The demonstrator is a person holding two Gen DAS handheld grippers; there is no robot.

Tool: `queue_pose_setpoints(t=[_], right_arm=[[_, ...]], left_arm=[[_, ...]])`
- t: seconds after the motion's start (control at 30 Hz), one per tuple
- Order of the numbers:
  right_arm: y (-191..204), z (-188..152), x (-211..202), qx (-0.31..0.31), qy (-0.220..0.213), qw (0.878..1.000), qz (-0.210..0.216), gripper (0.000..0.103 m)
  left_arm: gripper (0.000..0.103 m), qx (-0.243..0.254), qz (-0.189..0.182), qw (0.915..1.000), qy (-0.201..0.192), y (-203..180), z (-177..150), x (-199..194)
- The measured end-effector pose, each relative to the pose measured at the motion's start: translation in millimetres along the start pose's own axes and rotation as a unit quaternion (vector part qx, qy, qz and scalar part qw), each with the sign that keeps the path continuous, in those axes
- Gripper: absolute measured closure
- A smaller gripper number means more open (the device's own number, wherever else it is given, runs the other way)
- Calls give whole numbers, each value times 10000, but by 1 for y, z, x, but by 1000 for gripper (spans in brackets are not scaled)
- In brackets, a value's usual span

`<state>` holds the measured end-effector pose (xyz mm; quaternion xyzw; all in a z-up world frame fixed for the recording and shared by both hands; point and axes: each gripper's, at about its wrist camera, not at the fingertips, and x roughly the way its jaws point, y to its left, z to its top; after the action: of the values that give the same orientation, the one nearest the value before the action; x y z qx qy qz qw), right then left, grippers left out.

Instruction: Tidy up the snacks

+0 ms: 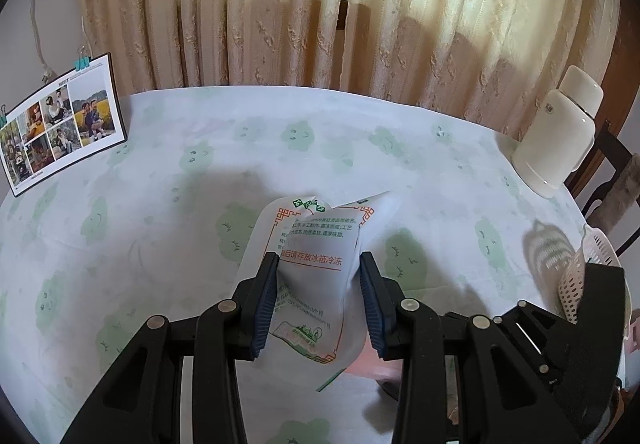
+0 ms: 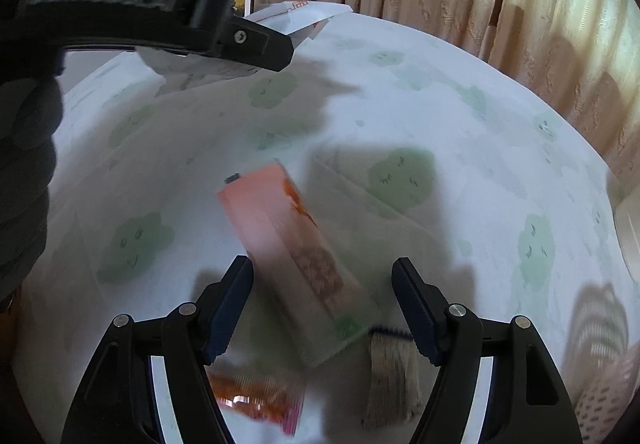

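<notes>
My left gripper [image 1: 319, 264] is shut on a white snack bag [image 1: 316, 264] with red and green print, held above the table. The bag also shows at the top of the right wrist view [image 2: 296, 14], beside the left gripper's black body [image 2: 160, 20]. My right gripper [image 2: 322, 276] is open, its jaws wide apart over a pink and green snack box [image 2: 288, 256] lying on the tablecloth; the box looks blurred. An orange snack packet [image 2: 256, 400] and a beige packet [image 2: 390, 380] lie under the fingers.
The round table [image 1: 160, 172] has a white cloth with green clouds. A photo board [image 1: 60, 128] stands at far left, a white kettle [image 1: 560, 132] at right, a perforated basket [image 1: 588, 268] near the right edge. Curtains hang behind.
</notes>
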<state>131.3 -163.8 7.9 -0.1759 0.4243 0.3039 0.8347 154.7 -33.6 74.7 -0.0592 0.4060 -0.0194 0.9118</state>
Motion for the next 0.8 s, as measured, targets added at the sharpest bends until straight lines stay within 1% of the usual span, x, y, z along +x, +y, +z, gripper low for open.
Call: queue_pose_setpoints(t=[0.17,0.2,0.23,0.27,0.3,0.43,0.5,0.63,0.67,0.7,0.73,0.8], right_arm=[[0,0,0,106,-54,9999,13,33],[0,-1,0,152,-86,9998,-9,36],[1,-2,-1,196,-111,9997,-60,43],[0,-3,-2,268,-138,9995,-113,48],[0,-3,-3,387,-151,9990,-186,55],[-5,-3,-6,685,-222,9972,-212,65],[-9,-5,-9,879,-281,9956,-139,67],[-17,-8,-15,1169,-379,9924,15,69],[-18,-8,-18,1208,-420,9918,62,69],[-19,-8,-21,1245,-463,9911,92,69],[-19,-9,-23,1267,-495,9906,113,69],[-19,-9,-28,1298,-566,9898,157,69]], left_arm=[[67,-63,27,10000,28,2,1,2],[67,-63,32,10000,20,2,1,1],[67,-54,34,10000,5,1,1,1],[67,-40,39,10000,-29,0,1,0],[67,-24,48,10000,-67,-1,1,-2],[67,44,50,9999,-139,-1,0,-5],[67,64,61,9999,-128,-2,1,-4],[66,-56,99,9999,-76,4,1,1],[65,-128,136,9998,-38,6,1,4],[57,-166,136,9998,21,7,0,7],[46,-217,91,9997,98,8,-1,11],[35,-211,60,9996,173,6,-2,16]])
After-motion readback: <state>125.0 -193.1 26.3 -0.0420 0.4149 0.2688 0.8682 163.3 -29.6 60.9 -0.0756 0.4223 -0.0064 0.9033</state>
